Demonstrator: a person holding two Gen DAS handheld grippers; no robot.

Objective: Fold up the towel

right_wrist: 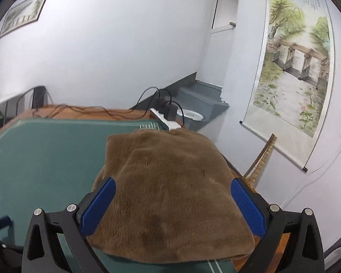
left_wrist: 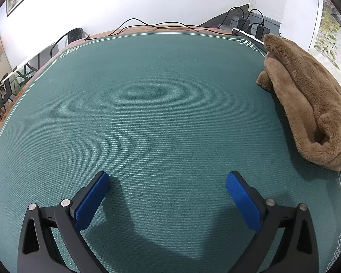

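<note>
A brown fluffy towel (left_wrist: 307, 104) lies folded in layers at the right edge of the green table mat (left_wrist: 147, 102). My left gripper (left_wrist: 168, 182) is open low over bare mat, well left of the towel, with nothing between its blue pads (left_wrist: 92, 201). In the right wrist view the same towel (right_wrist: 170, 193) fills the middle, folded into a thick stack near the mat's right corner. My right gripper (right_wrist: 172, 188) is open just above it, its blue pads (right_wrist: 246, 207) spread to either side of the stack.
A white power strip (right_wrist: 168, 119) with black plugs and cables sits at the table's far right corner. Black cables (left_wrist: 147, 25) trail along the far wooden edge. Chairs (left_wrist: 2, 95) stand at the left. A scroll painting (right_wrist: 293, 68) hangs on the right wall.
</note>
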